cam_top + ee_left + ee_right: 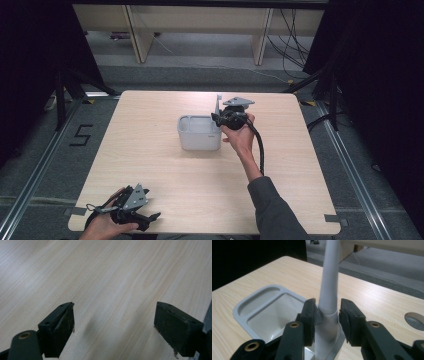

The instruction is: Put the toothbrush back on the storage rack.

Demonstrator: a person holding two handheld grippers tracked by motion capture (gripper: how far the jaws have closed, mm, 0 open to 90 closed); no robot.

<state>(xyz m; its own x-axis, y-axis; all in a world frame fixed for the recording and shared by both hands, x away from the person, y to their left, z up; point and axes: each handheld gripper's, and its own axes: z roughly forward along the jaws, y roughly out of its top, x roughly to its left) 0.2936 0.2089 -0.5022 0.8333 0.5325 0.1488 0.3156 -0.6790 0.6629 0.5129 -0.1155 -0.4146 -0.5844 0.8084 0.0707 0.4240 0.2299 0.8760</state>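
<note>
A pale wooden table [165,165] stands on grey flooring between black curtains, with light shelving behind it. Just past its centre, toward 12 o'clock, sits a grey bin [199,133], its lid [329,277] raised upright at the bin's 3 o'clock side. The right gripper [220,119] straddles the lid's base; in the right gripper view the left pad touches the hinge while the right pad stands slightly off, so the grip is hard to judge. The bin's near corner is hidden behind the jaws. The left gripper [152,217] rests at 7 o'clock near the table edge, jaws spread wide over bare wood. Open tabletop surrounds the bin.
</note>
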